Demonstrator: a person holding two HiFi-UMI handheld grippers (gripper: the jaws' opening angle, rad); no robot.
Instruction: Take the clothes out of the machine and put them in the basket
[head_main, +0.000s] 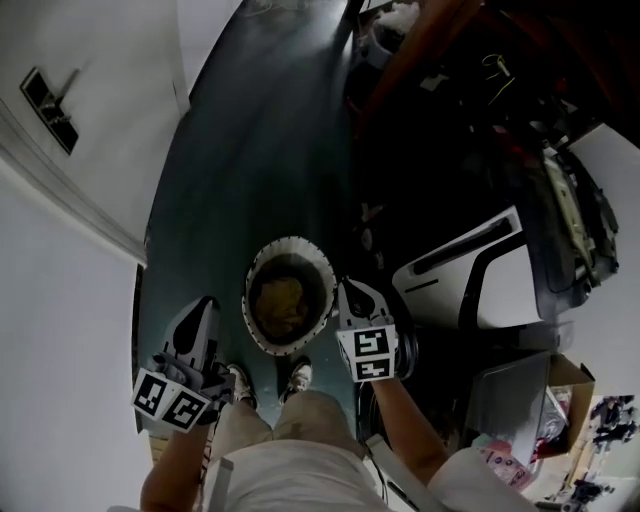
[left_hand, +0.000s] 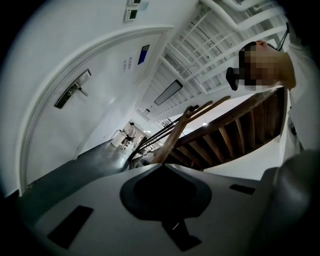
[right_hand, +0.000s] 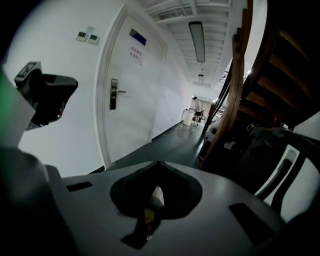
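In the head view a round white basket (head_main: 259, 273) stands on the dark floor in front of my feet, with yellow clothes (head_main: 283, 300) inside it. My left gripper (head_main: 205, 306) hangs to the left of the basket and my right gripper (head_main: 350, 289) to its right, both above it. In the left gripper view the left gripper (left_hand: 162, 166) has its jaws meeting at the tip with nothing between them. The right gripper (right_hand: 157, 162) is likewise shut and empty, facing down a corridor. The white machine (head_main: 470, 262) stands to the right of the basket; its inside is hidden.
A white door with a handle (right_hand: 114, 93) lines the left wall. A wooden staircase (left_hand: 235, 131) rises on the right. A cardboard box (head_main: 566, 398) sits by the machine. My shoes (head_main: 298, 375) stand just behind the basket. A person (right_hand: 196, 106) is far down the corridor.
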